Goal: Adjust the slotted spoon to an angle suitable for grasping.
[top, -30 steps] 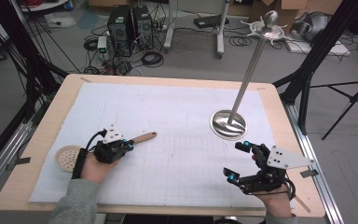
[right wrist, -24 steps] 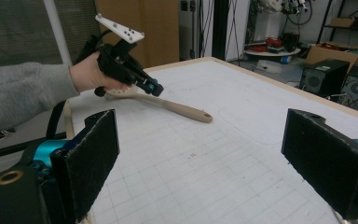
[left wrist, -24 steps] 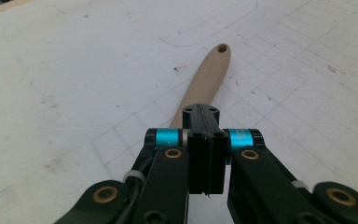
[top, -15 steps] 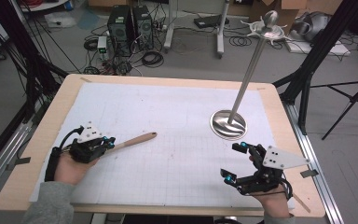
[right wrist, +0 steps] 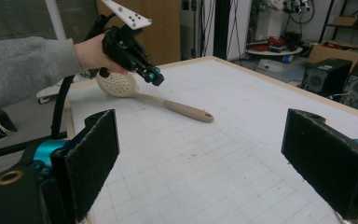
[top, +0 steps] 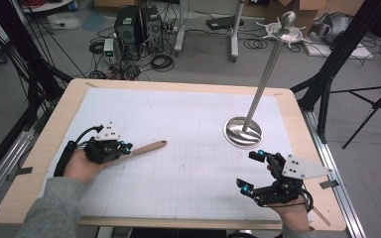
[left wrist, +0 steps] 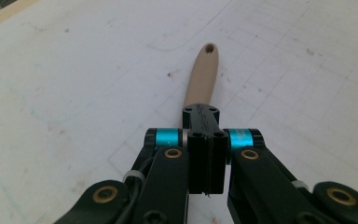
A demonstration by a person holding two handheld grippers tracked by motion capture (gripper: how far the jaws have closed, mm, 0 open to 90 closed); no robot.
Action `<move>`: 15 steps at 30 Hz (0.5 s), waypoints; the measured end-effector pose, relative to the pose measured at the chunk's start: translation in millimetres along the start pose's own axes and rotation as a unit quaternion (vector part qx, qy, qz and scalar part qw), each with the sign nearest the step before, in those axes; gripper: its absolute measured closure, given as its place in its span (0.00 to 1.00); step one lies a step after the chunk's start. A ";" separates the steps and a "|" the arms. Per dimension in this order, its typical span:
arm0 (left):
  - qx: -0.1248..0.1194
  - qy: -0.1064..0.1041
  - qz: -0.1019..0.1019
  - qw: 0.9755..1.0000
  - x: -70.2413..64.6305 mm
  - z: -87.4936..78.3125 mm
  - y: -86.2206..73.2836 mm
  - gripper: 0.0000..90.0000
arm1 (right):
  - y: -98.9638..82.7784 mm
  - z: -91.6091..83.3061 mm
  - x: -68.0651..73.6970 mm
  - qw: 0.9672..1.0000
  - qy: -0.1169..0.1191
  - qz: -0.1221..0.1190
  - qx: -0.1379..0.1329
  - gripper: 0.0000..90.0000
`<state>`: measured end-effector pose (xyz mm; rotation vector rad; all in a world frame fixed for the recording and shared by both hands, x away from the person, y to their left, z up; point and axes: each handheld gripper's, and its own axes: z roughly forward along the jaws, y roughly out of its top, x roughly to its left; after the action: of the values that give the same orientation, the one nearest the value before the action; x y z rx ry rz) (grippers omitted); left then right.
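Observation:
A beige slotted spoon (right wrist: 168,103) is held near its perforated head by my left gripper (right wrist: 150,74), whose jaws are shut on the neck. The head is raised off the paper and the handle (top: 146,148) slopes down to the right, its tip close to the table. In the left gripper view the handle (left wrist: 204,74) runs straight out beyond the closed jaws of my left gripper (left wrist: 206,135). My left gripper (top: 124,147) is at the table's left. My right gripper (top: 249,171) hovers at the front right, wide open, with nothing between its pads (right wrist: 93,158).
A tall metal stand with a round base (top: 242,132) rises at the right rear of the table. The wooden table edge (top: 39,148) frames white grid paper. Computers, cables and tripod legs are on the floor beyond the table.
The left hand has shifted left and risen. The spoon's head, which lay on the table, is now lifted under the hand. The right gripper has stayed in place.

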<state>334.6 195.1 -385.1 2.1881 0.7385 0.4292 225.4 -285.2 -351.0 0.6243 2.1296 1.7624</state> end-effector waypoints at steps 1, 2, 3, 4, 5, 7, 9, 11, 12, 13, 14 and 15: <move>0.003 -0.003 0.001 1.000 0.5 3.6 2.9 1.00 | 0.2 -0.9 0.2 1.000 0.000 0.002 -0.001 0.11; 0.005 -0.008 0.002 1.000 0.6 7.4 5.1 1.00 | 0.4 -1.9 -0.1 1.000 -0.002 0.000 -0.002 0.11; 0.005 -0.013 0.004 1.000 0.2 11.0 6.4 1.00 | 0.6 -2.8 0.0 1.000 -0.001 0.000 -0.002 0.11; 0.005 -0.015 0.005 1.000 -0.4 14.7 7.0 1.00 | 0.7 -4.9 -0.2 1.000 -0.002 0.000 -0.004 0.11; 0.007 -0.018 0.006 1.000 -0.3 18.1 7.2 1.00 | 0.7 -4.9 -0.2 1.000 -0.002 0.000 -0.004 0.11; 0.011 -0.021 0.010 1.000 -0.9 25.0 6.5 1.00 | 0.6 -6.7 -0.3 1.000 -0.003 0.002 -0.006 0.11; 0.018 -0.029 0.012 0.999 -1.8 31.0 5.9 1.00 | 0.3 -8.3 -0.9 1.000 -0.005 0.002 -0.008 0.11; 0.023 -0.035 0.016 0.999 -3.6 36.8 5.8 1.00 | 0.2 -8.8 -0.8 1.000 -0.006 0.004 -0.009 0.11; 0.025 -0.037 0.019 0.999 -5.0 39.7 5.9 1.00 | 0.2 -8.8 -0.8 1.000 -0.006 0.004 -0.009 0.11; 0.029 -0.039 0.023 0.999 -6.1 42.6 6.1 1.00 | 0.3 -8.9 -1.4 1.000 -0.007 0.000 -0.009 0.11; 0.035 -0.043 0.025 0.998 -7.6 45.5 6.2 1.00 | 0.4 -8.9 -1.3 1.000 -0.006 0.000 -0.010 0.11; 0.037 -0.043 0.029 0.998 -8.9 48.9 6.1 1.00 | 0.4 -8.8 -1.2 1.000 -0.006 0.000 -0.010 0.11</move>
<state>355.1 158.6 -412.6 2.2871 0.6542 0.3390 222.2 -293.2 -348.9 0.6284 2.1010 1.7732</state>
